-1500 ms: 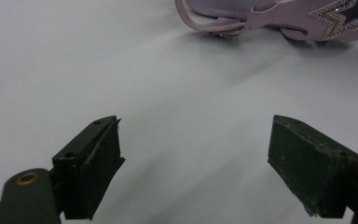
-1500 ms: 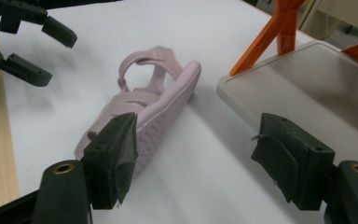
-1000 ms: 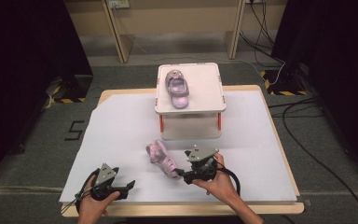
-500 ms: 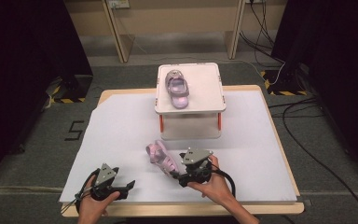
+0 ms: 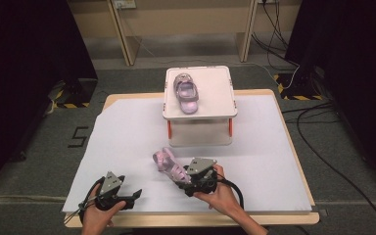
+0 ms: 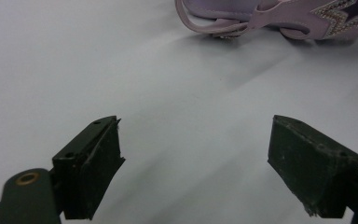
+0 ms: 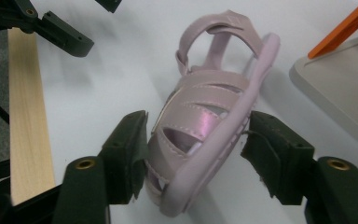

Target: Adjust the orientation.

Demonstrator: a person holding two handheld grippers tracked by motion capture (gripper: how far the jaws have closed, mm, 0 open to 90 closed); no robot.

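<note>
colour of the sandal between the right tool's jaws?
Pale pink-lilac sandal, shiny straps; clearest in the right gripper view.

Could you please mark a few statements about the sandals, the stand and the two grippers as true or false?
1. A pink sandal lies between the jaws of the right gripper. True; those jaws have just been closing around it.
2. The left gripper holds the other sandal. False: its jaws stand open over bare white table cover, with nothing between them.
3. A second sandal rests on top of the white stand. True.
4. The stand has blue legs. False: its legs are orange.
5. The sandal at the right gripper is on the floor. False: it is on the table, in front of the stand.
</note>
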